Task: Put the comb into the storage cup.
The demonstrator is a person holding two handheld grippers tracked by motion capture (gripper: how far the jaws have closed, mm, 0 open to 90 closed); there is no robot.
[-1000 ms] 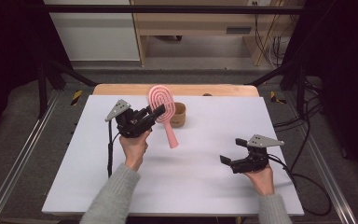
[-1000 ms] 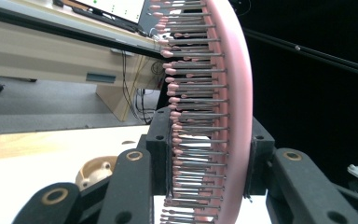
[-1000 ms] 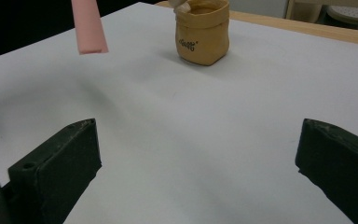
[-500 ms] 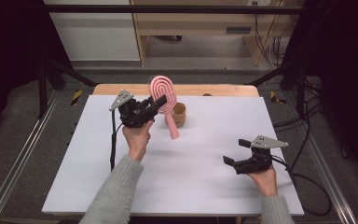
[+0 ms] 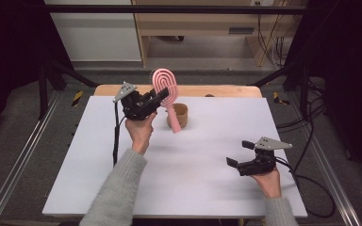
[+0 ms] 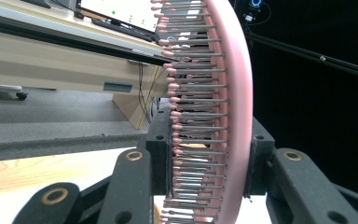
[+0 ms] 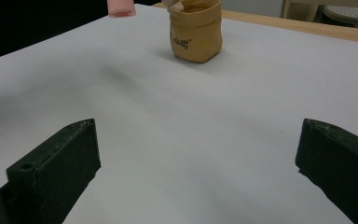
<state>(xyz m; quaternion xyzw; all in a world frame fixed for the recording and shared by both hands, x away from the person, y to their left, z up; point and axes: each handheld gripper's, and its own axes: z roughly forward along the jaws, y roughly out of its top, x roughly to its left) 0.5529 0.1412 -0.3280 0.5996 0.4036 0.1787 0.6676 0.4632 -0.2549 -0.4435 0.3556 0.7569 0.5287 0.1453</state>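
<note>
1. Nearest you, your right hand-held gripper sits low over the front right part of the white tabletop. Its jaws stand wide apart with nothing between them; in the right gripper view, bare tabletop shows in the gap.

2. Your right hand holds that gripper from behind, near the front edge, with the cable trailing off to the right.

3. Farther in and to the left, your left forearm in its grey sleeve reaches up the tabletop to your left hand.

4. Your left hand-held gripper is raised above the tabletop and clamped on the pink hairbrush. In the left gripper view, the jaws press on either side of the brush head, with the bristles facing left.

5. The hairbrush is held in the air, head up and handle pointing down and toward you, tilted slightly. Its handle tip hangs just in front of the cup, seen from the high view.

6. Behind it, the small tan paper cup stands upright on the tabletop near the far edge; whether the handle touches it, you cannot tell.

7. Beyond that runs the wooden strip along the far edge.
</note>
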